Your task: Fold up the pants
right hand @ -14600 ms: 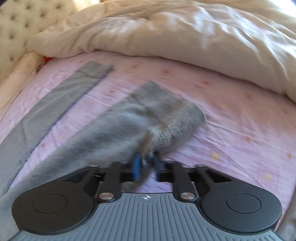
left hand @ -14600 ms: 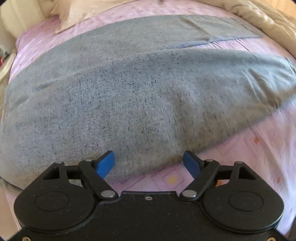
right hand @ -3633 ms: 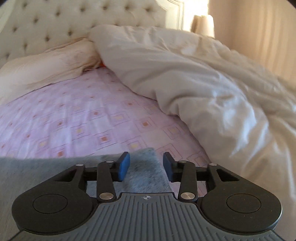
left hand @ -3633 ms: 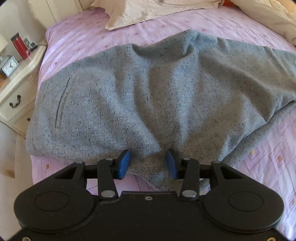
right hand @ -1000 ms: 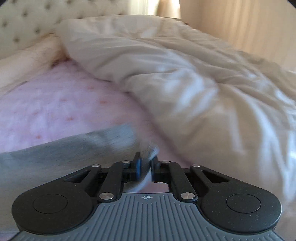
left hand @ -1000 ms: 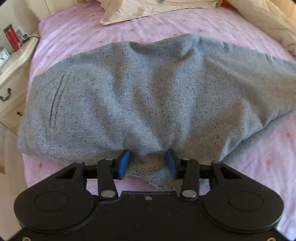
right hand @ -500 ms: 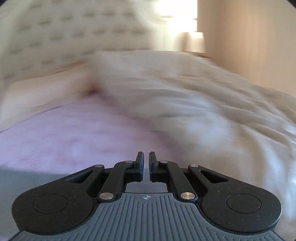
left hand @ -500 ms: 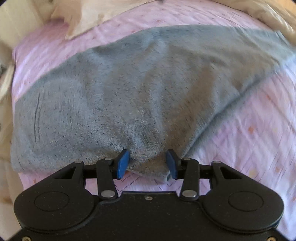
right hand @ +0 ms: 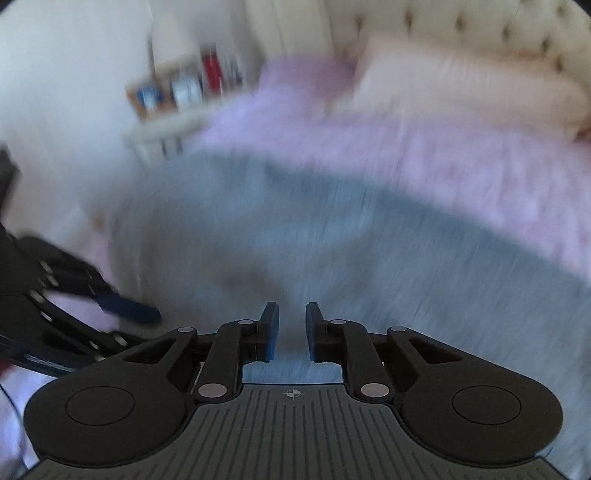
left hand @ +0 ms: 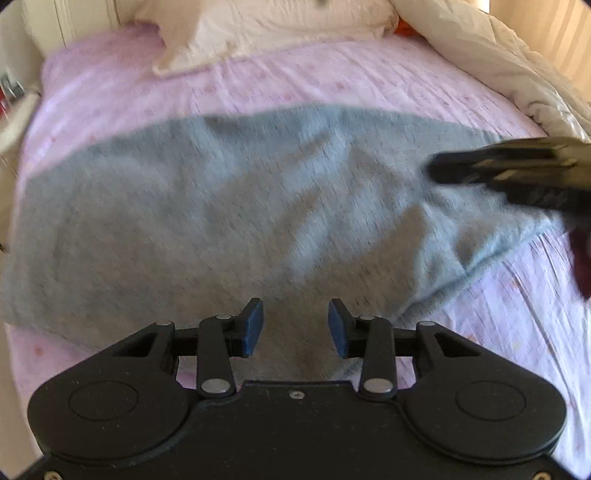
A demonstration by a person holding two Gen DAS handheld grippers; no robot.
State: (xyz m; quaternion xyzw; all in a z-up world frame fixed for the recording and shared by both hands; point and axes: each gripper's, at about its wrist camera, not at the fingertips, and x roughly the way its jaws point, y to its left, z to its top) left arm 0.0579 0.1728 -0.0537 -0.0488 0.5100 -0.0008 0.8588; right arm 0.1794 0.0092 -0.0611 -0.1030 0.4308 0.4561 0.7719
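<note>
Both grippers off pants [left hand: 221, 206]: right gripper [right hand: 291, 328] let go, opening; left gripper [left hand: 295, 326] spread, closing

We note pants [left hand: 229, 206] of matt grey flecked knit; bed sheet [left hand: 332, 85] thin pink cloth, faintly creased; duvet [left hand: 498, 66] slightly glossy.

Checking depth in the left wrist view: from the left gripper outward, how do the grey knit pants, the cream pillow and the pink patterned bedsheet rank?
1. Grey knit pants, right at the left gripper.
2. Pink patterned bedsheet, bare stretch beyond the pants.
3. Cream pillow, top, at the bed's head.
</note>
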